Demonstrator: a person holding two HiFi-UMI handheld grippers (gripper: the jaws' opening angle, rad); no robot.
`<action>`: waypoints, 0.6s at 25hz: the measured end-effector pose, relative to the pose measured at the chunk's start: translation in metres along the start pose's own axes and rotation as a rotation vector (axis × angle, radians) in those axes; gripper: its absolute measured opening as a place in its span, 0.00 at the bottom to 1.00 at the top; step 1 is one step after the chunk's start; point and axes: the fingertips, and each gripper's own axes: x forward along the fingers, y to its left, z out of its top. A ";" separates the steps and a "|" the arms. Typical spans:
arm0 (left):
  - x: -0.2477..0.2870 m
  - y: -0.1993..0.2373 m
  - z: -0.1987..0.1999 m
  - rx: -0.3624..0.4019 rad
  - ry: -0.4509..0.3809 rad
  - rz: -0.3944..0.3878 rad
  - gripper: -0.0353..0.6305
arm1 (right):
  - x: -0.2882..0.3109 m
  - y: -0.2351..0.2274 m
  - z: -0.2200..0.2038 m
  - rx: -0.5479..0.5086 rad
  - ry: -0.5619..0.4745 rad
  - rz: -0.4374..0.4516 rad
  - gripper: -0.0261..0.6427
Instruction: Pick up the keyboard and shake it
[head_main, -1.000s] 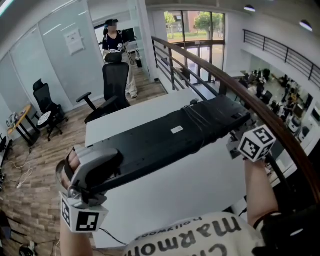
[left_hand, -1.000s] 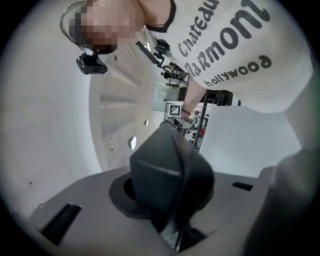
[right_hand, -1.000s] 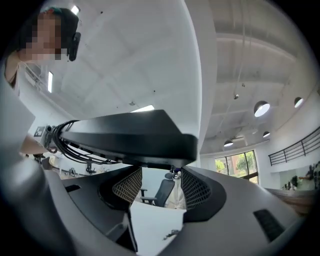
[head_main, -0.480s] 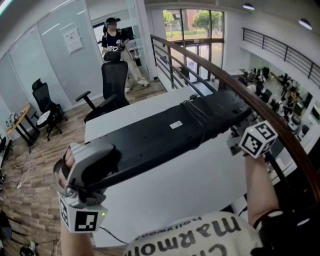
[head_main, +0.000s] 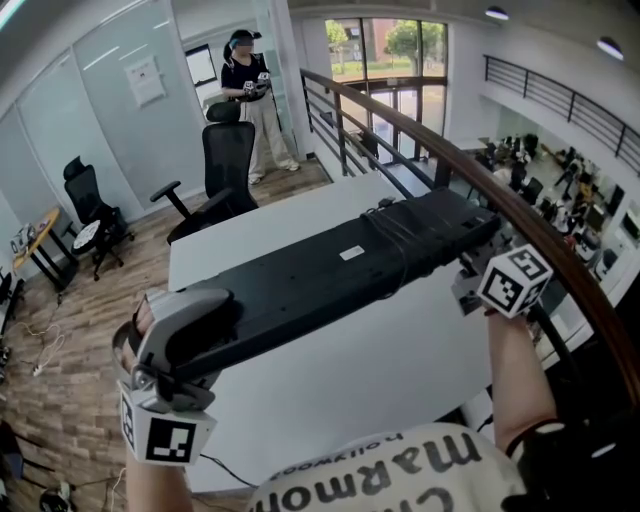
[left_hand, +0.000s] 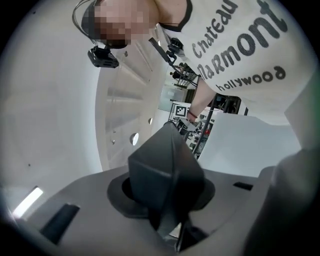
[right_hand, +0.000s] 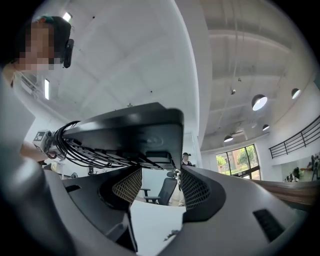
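Here, the long black plastic keyboard (head_main: 340, 268) hangs underside-up above the white surface (head_main: 380, 370); the left gripper (head_main: 195, 325) jaws pinch one end; the right gripper (head_main: 468, 272) jaws clamp the other.

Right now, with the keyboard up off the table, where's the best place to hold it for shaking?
By its two short ends, each claw coming in from outside along its length. The keyboard is a long thin slab held bottom-up, so jaws span its thickness there. The left claw and right claw sit so now. Keep outside the cable wrapped near the right end.
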 end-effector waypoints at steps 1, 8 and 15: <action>-0.001 -0.002 0.000 -0.032 -0.002 -0.017 0.22 | -0.001 0.001 -0.001 0.001 -0.002 0.002 0.42; -0.004 -0.013 -0.005 -0.211 -0.013 -0.088 0.18 | -0.003 0.005 -0.009 0.026 0.028 0.007 0.42; -0.018 -0.048 -0.010 -0.447 -0.039 -0.111 0.17 | -0.017 0.016 -0.034 0.051 0.071 0.006 0.42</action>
